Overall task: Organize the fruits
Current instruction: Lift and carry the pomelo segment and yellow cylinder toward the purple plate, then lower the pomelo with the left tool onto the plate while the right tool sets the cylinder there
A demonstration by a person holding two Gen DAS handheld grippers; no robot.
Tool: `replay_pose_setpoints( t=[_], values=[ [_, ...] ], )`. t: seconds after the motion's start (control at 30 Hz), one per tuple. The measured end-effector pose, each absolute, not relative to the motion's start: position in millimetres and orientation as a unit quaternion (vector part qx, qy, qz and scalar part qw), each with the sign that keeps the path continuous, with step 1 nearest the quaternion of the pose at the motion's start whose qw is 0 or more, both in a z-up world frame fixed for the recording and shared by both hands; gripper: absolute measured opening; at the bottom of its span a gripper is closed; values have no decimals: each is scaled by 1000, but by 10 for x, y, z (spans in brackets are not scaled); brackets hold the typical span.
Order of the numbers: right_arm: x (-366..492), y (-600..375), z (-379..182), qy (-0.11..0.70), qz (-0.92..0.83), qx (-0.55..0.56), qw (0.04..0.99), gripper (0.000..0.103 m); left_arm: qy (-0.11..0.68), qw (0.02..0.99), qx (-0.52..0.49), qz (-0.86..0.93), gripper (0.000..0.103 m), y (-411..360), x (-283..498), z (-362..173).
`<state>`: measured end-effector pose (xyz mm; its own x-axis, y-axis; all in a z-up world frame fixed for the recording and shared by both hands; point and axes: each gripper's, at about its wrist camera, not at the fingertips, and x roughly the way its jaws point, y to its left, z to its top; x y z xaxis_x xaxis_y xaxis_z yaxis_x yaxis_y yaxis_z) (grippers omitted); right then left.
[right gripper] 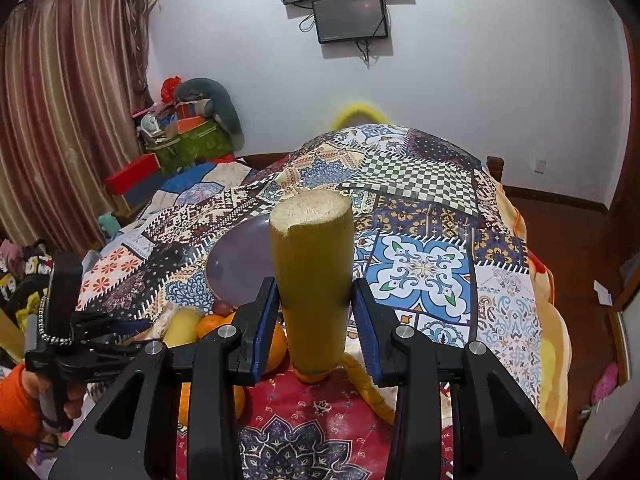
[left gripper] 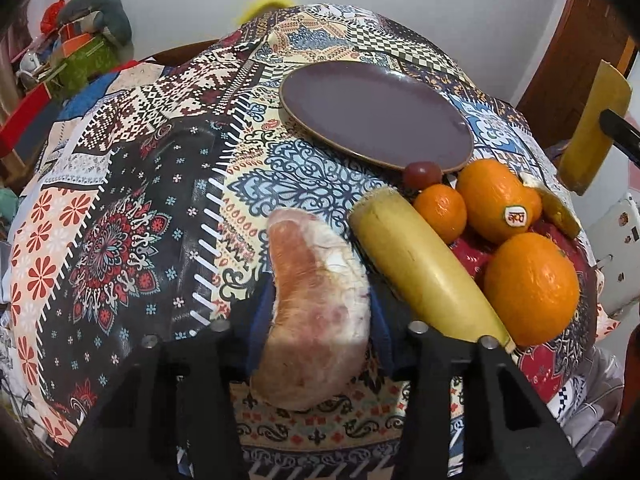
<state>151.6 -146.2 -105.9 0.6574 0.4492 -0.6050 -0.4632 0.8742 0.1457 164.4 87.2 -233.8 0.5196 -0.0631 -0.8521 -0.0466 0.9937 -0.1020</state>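
Observation:
My left gripper (left gripper: pixel 316 320) is shut on a pinkish pomelo segment (left gripper: pixel 316 304), held above the patterned cloth. To its right lie a cut banana piece (left gripper: pixel 424 264), three oranges (left gripper: pixel 532 288), a small dark red fruit (left gripper: pixel 422 174) and a peel strip (left gripper: pixel 556 206). An empty dark purple plate (left gripper: pixel 376 116) sits beyond them. My right gripper (right gripper: pixel 316 312) is shut on another cut banana piece (right gripper: pixel 312 276), held upright above the fruit pile; it shows in the left wrist view (left gripper: pixel 592 132) at the right edge. The plate (right gripper: pixel 240 268) lies behind it.
The patchwork cloth (right gripper: pixel 420 268) covers a bed-like surface. Boxes and a stuffed toy (right gripper: pixel 192 128) are piled at the far left by a curtain. Screens (right gripper: pixel 348 16) hang on the white wall. The left gripper and hand (right gripper: pixel 60 344) show at lower left.

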Motion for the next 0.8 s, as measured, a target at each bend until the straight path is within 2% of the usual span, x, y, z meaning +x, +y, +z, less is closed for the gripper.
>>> replay_pose_setpoints(
  t=[0.2,0.53,0.8],
  values=[
    [1540,-1458,-1055,328,251,-14,911,34,481,874,-65,8,42,933,1639,-2240],
    [1676,-1374,-988,318,254,-20,913,34,416,908,-59,7,42,986,1753,-1711],
    [1848,-1251,-996,317,259,-32,912,34,381,923,-55,0,42,921,2033,-1485]
  ],
)
